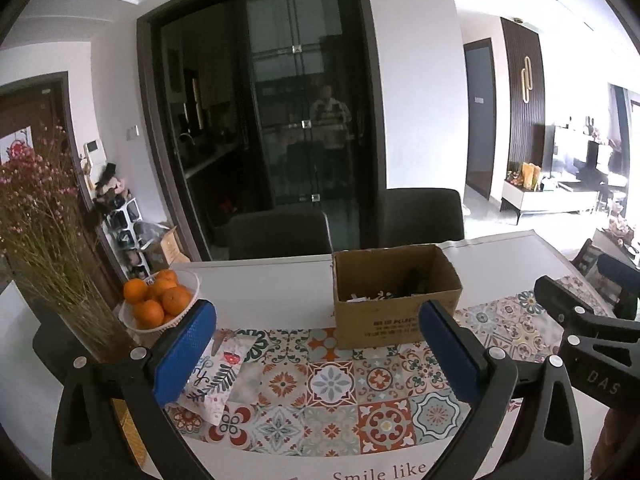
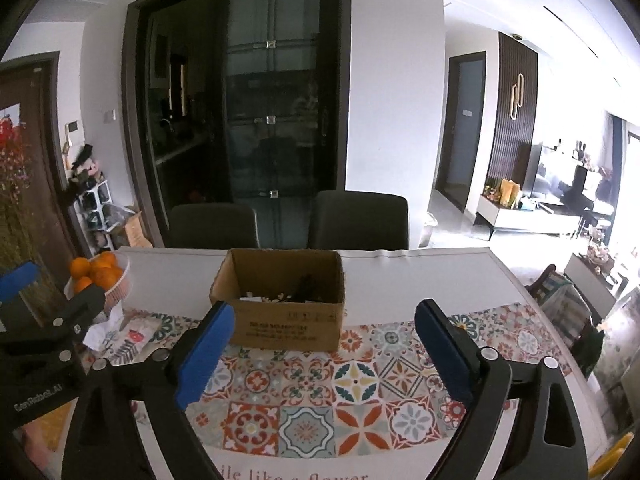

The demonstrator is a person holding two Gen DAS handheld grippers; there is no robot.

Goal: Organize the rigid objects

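Both your left gripper (image 1: pixel 318 344) and right gripper (image 2: pixel 324 344) have fingers spread, empty; approach the patterned packet (image 1: pixel 214 372) low, beside the box (image 1: pixel 394 292).

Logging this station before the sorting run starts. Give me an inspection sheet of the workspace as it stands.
Surface: white table with patterned tile mat.
Job's things: open cardboard box on the mat's far edge, small items inside, unclear.
Clutter: bowl of oranges, dried flowers, patterned packet at left.
Grippers: left gripper and right gripper, jaws wide apart, empty.
Cables: nothing seen.
Surroundings: two dark chairs behind, glass doors.
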